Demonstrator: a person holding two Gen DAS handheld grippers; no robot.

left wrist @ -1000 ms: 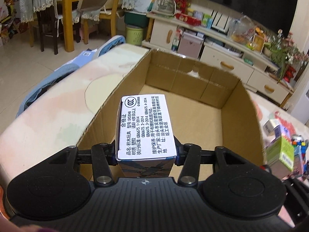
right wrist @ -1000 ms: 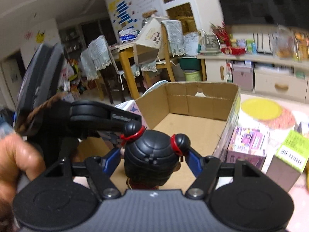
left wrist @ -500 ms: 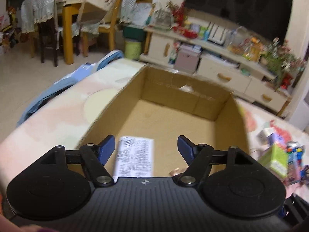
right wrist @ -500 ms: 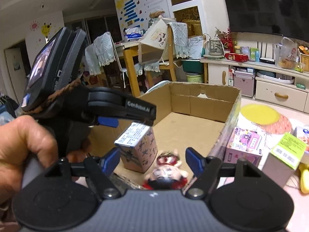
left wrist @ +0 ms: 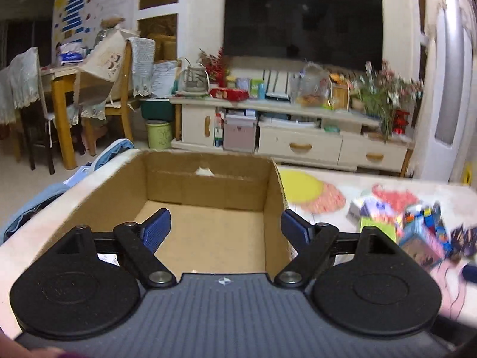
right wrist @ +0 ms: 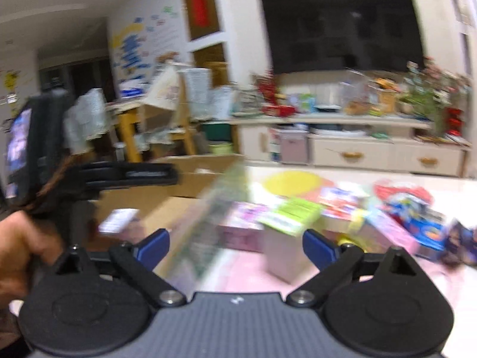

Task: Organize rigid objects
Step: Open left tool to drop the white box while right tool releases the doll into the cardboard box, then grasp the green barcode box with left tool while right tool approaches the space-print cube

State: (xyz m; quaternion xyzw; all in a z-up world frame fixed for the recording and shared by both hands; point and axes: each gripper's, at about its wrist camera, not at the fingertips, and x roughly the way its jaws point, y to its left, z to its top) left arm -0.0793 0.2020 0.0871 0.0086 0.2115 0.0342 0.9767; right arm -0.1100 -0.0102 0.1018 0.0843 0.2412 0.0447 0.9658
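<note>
An open cardboard carton [left wrist: 208, 185] sits on the table ahead of my left gripper [left wrist: 226, 229]. Its jaws are opening wide, with only the bare carton floor between them. In the blurred right wrist view, my right gripper [right wrist: 235, 247] is also opening and holds nothing. It hangs over the carton's right wall [right wrist: 208, 229]. A small white-labelled box [right wrist: 117, 220] lies inside the carton. A person's hand [right wrist: 21, 244] holds the left gripper [right wrist: 128, 174] at the left. To the right lie a green-topped box [right wrist: 290, 214], a pink box [right wrist: 244, 229] and colourful packages [right wrist: 417, 217].
The loose toy boxes [left wrist: 417, 232] crowd the pink tablecloth [left wrist: 447, 292] right of the carton. A yellow and red mat [left wrist: 310, 194] lies behind them. A white TV cabinet [left wrist: 298, 146] and a yellow dining table with chairs [left wrist: 62, 110] stand beyond the table.
The left gripper let go of the white-labelled box into the carton and drew back. The right gripper dropped the black-haired figure into the carton and swung right towards the loose boxes.
</note>
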